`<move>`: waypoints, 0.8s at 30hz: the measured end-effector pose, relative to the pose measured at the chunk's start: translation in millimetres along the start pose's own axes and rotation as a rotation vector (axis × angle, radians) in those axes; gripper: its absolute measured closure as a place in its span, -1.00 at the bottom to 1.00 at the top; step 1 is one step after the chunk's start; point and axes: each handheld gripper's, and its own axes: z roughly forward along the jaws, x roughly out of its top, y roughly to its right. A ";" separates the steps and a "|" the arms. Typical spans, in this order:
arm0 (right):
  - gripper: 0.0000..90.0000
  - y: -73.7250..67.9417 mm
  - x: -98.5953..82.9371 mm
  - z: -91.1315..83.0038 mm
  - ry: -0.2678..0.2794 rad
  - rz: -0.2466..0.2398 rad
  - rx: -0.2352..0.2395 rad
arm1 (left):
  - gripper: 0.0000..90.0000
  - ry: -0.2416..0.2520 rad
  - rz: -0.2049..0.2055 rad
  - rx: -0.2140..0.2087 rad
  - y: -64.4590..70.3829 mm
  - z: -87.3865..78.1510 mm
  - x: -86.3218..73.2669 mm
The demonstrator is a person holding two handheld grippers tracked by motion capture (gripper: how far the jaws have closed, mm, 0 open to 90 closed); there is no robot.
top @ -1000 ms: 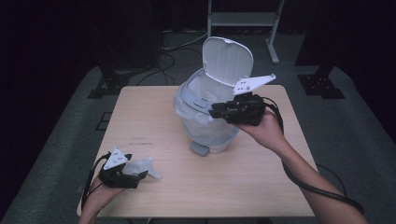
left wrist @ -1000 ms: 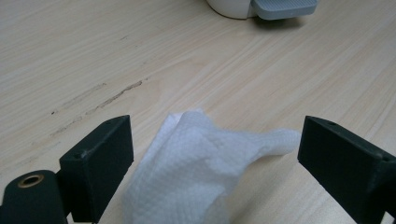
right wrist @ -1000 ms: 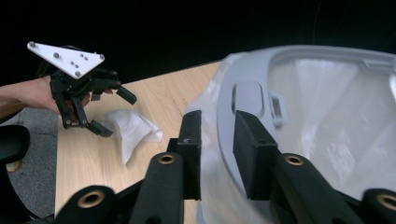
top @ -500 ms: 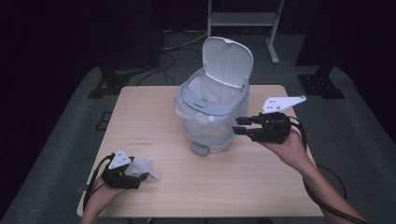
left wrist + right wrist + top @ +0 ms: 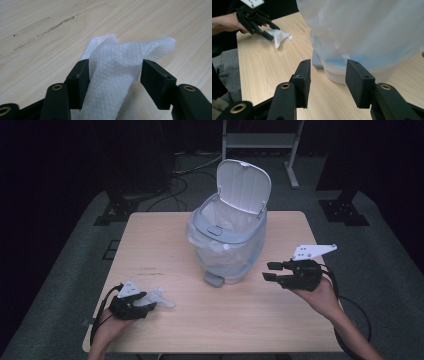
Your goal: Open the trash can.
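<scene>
Between left gripper (image 5: 113, 75) jaws (loosely): tissue (image 5: 117, 75)

The setting is judged to be a recording lab or studio rather than a home. A single pale wooden table (image 5: 210, 320) is placed on grey carpet (image 5: 65, 285), and the surroundings are kept black. Dark stand feet (image 5: 117, 210) and loose cables (image 5: 187, 175) are seen on the floor behind the table, beside the base of a light metal frame (image 5: 260, 142). A lined pedal bin (image 5: 227, 245) with raised lid is staged at the table's centre. Instrumented hand-held grippers with trailing cables are in use.
</scene>
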 end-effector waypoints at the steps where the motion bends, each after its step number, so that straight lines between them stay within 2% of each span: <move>1: 0.19 0.7 -3.2 0.3 -0.001 0.002 0.000 | 0.02 -0.003 -0.005 -0.006 -0.9 0.4 -0.5; 4: 0.16 4.1 -20.8 2.5 -0.012 0.027 0.000 | 0.26 -0.011 -0.011 -0.019 -1.4 2.3 -1.8; 7: 0.15 5.6 -27.6 3.4 -0.017 0.034 -0.001 | 0.32 -0.029 -0.001 -0.023 -0.6 4.6 -1.5; 9: 0.14 7.5 -35.0 4.0 -0.020 0.043 -0.002 | 0.43 -0.045 0.024 -0.006 1.0 5.5 0.0; 16: 0.08 12.7 -57.2 5.1 -0.020 0.065 -0.011 | 0.86 -0.059 0.033 -0.034 -1.0 5.5 3.1; 24: 0.05 16.1 -75.2 9.4 -0.047 0.073 -0.017 | 0.91 -0.033 0.030 -0.062 -4.2 -2.4 12.6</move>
